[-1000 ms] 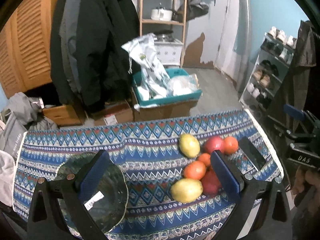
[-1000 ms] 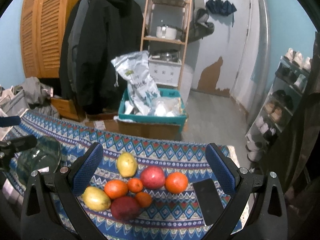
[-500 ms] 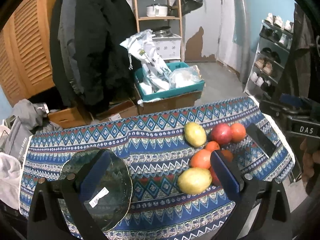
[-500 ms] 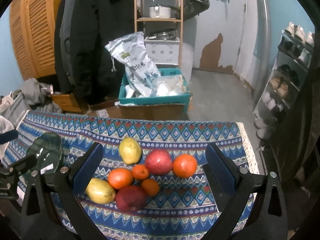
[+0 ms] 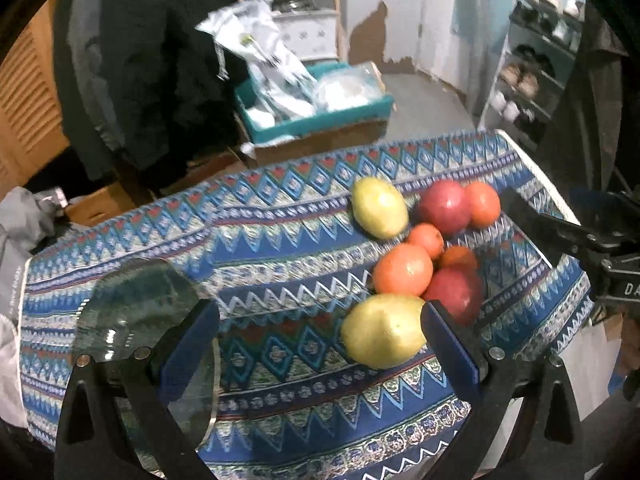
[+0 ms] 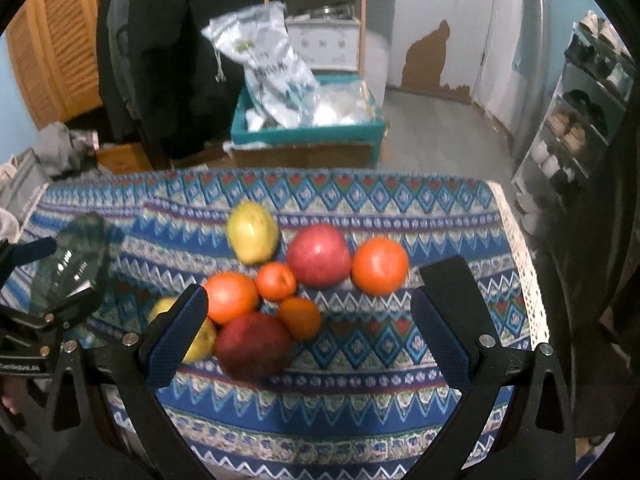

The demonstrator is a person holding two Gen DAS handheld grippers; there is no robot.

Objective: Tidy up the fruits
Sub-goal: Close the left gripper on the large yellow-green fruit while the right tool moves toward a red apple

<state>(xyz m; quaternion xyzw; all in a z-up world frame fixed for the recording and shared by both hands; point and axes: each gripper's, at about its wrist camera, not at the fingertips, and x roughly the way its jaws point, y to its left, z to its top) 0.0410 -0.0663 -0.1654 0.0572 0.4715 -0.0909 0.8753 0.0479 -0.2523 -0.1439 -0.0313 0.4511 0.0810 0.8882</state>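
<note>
Covering the table (image 6: 400, 200), patterned cloth; perhaps coats (image 6: 180, 40) behind.

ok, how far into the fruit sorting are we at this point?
Nothing looks done: the glass plate holds no fruit, and all eight pieces sit clustered on the tablecloth. In hand: nothing; the left gripper and right gripper are both open, above the cloth. The near yellow fruit and near red apple sit closest. All the moving is left.

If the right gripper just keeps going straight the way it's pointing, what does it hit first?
Probably the dark red apple, which lies nearest between the open right gripper fingers, with the small orange just behind it. Depth is uncertain through the fisheye.
</note>
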